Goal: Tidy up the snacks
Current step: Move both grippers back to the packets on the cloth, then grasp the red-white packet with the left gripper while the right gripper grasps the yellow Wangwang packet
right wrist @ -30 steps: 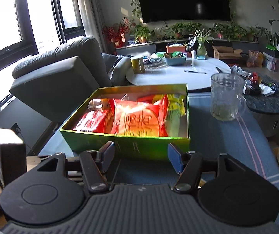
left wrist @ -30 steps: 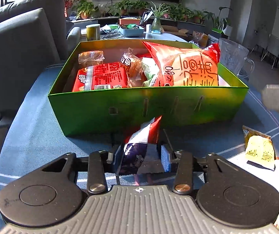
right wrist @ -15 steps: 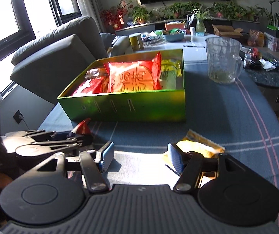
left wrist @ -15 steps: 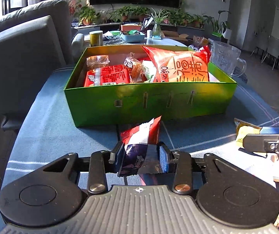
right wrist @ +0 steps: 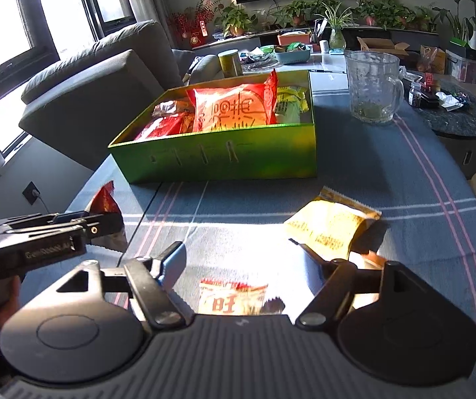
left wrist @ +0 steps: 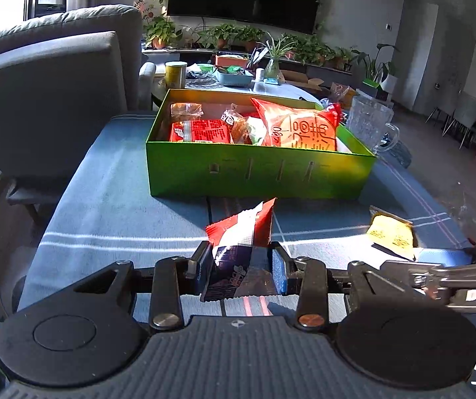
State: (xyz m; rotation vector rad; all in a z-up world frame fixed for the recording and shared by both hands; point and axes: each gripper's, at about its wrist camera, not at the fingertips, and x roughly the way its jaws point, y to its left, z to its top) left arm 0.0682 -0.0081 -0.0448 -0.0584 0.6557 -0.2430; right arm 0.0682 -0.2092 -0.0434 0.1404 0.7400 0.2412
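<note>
Green box [left wrist: 257,176] sits toward the far end of the bench [left wrist: 111,206], which is covered in blue cloth with pale stripes. Box holds several packets: a large orange bag [left wrist: 299,128] standing upright against the right side, a flat red packet [left wrist: 201,131] at left, smaller wrapped items between them. Glass mug [right wrist: 372,89] stands just beside the box's right wall, on the bench. Grey sofa [left wrist: 48,93] lies beyond the bench's left edge; a round white table with clutter is behind the box.

Left gripper [left wrist: 241,264]: fingers pinched tight on a red-and-white packet [left wrist: 238,242], gripped at its dark lower end. Packet's long axis runs away from the fingers toward the box's near wall, red top end tilted slightly right and lifted clear of the cloth. Clear bench between packet and box.

Right gripper [right wrist: 247,259]: fingers wide and opening, nothing pressed between them. Yellow packet [right wrist: 331,226] lies flat on the bench near the right finger, long axis slanting from near-left to far-right. A small red-and-white wrapper [right wrist: 231,299] lies flat on the cloth, close under the gripper body between the fingers, untouched. Left gripper shows at the left of the right wrist view, well apart from the yellow packet.
</note>
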